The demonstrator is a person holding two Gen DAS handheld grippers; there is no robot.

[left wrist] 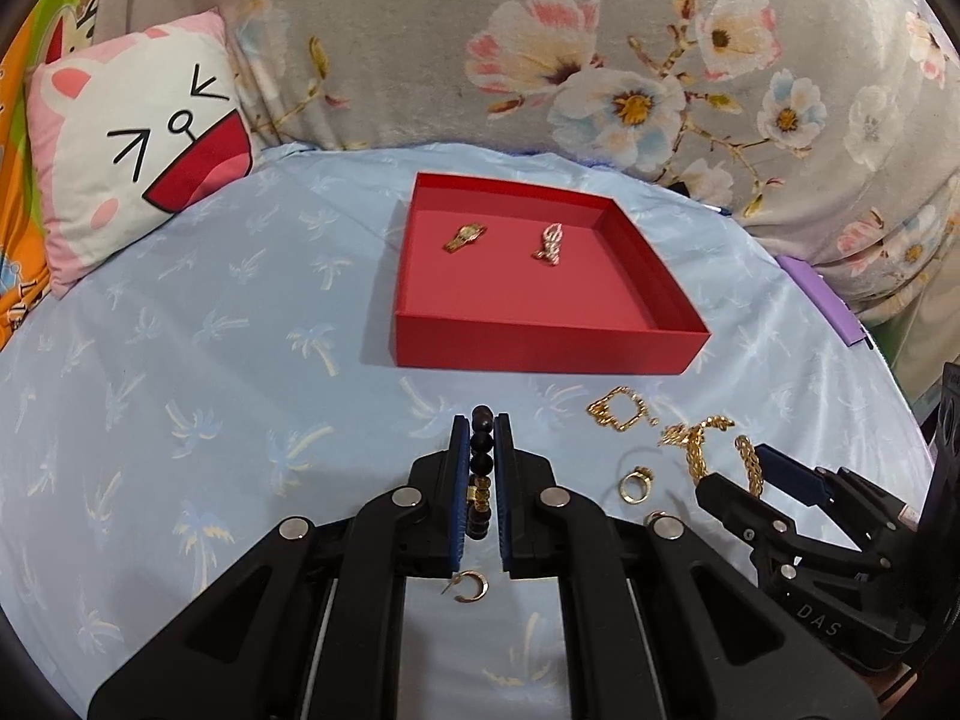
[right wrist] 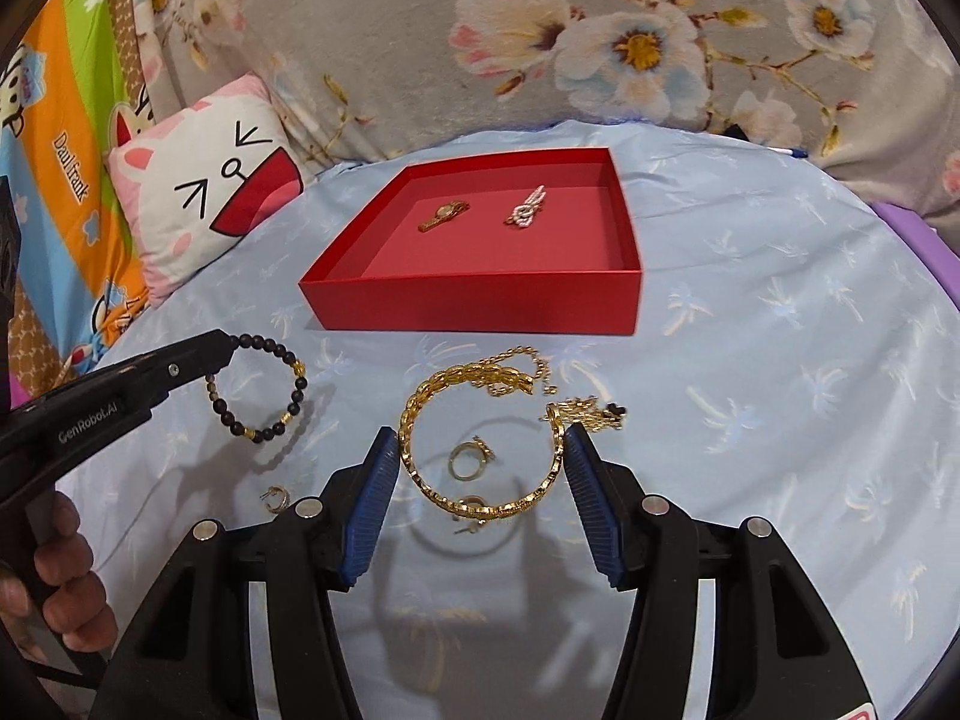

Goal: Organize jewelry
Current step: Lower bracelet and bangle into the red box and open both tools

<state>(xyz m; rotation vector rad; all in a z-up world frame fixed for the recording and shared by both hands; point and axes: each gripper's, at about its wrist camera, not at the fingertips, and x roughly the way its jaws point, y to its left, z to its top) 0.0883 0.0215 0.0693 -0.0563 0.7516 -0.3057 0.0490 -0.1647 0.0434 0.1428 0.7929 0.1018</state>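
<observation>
Above the bed (right wrist: pixel 780 276) our left gripper (left wrist: pixel 482 420) clamped the beaded bracelet (right wrist: pixel 264 390), right gripper (right wrist: pixel 480 438) fingers gripped the gold bangle (right wrist: pixel 420 468); next, carrying both into the red box (right wrist: pixel 468 300).

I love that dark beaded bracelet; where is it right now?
The beaded bracelet hangs pinched in the left gripper, off the blue sheet, in front of the red box and left of the gold bangle.

In the left wrist view, the bead bracelet (left wrist: pixel 482 468) is mostly hidden between the left gripper's (left wrist: pixel 482 420) shut pads. At 4 o'clock the right gripper (left wrist: pixel 729 468) covers part of the gold bangle (left wrist: pixel 747 462), and the edge cuts its body. In the right wrist view, the hand (right wrist: pixel 54 588) is cut off at 8 o'clock. The small earring (right wrist: pixel 277 498) is too small to make out.
</observation>
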